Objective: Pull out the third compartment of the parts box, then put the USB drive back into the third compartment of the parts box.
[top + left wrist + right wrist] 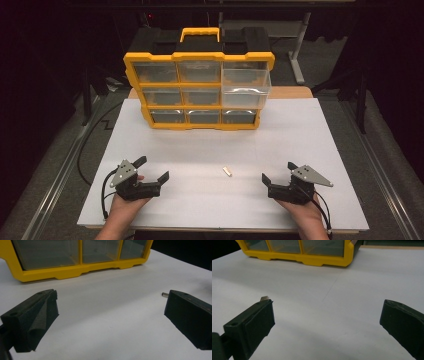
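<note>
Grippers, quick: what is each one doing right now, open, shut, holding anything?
Left gripper: open, holding nothing, resting on the white board.
Right gripper: open, holding nothing; the small peg lies loose between them.

a lab or workshop test bench in a darkened room
a white board point(310, 145) laid on a wooden table point(292, 92), a yellow-and-black parts organiser point(199, 85) with clear drawers, metal desk legs point(296, 60) and grey carpet point(45, 165) behind, black cables point(87, 145) trailing off the edge
</note>
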`<state>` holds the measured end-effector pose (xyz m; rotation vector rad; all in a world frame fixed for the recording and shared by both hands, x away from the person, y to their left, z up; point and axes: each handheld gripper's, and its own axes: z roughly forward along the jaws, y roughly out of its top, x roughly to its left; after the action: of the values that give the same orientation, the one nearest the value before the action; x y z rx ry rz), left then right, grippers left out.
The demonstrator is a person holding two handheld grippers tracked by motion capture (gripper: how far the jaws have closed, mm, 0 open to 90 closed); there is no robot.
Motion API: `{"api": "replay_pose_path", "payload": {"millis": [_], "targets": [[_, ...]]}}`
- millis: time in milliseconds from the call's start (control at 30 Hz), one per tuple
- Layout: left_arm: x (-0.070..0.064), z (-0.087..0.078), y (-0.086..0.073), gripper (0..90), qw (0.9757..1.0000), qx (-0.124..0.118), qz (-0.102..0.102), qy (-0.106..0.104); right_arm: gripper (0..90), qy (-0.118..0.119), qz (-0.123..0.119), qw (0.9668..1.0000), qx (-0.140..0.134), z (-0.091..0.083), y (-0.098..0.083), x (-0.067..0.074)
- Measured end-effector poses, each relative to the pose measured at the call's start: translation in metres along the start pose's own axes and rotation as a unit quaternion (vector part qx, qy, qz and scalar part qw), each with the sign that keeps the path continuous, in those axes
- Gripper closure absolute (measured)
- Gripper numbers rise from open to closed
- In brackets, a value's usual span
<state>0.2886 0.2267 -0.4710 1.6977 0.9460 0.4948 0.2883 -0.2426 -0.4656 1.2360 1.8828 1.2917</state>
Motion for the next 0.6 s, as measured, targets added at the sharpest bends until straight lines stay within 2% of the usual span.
{"api": "replay_pose_path", "payload": {"millis": [100, 167, 433, 600], "targets": [[0.0021, -0.0011, -0.0016, 0.2, 1.0000, 0.003, -0.001, -0.004, 0.0, -0.010, -0.026, 0.9996, -0.007, -0.0002, 0.0035, 0.0037], [0.0039, -0.0028, -0.0025, 0.2, 0.9999, -0.003, -0.010, -0.006, 0.0, -0.008, -0.029, 0.9995, -0.004, 0.0016, 0.0037, 0.0052], [0.0017, -0.0029, -0.0039, 0.2, 0.9999, -0.008, -0.008, -0.011, 0.0, -0.008, -0.046, 0.9988, 0.013, 0.0016, 0.0052, 0.0087], [0.0010, -0.0009, -0.0032, 0.1, 0.9999, -0.008, -0.003, -0.011, 0.0, -0.002, -0.044, 0.9986, 0.031, 0.0003, 0.0048, 0.0086]]}}
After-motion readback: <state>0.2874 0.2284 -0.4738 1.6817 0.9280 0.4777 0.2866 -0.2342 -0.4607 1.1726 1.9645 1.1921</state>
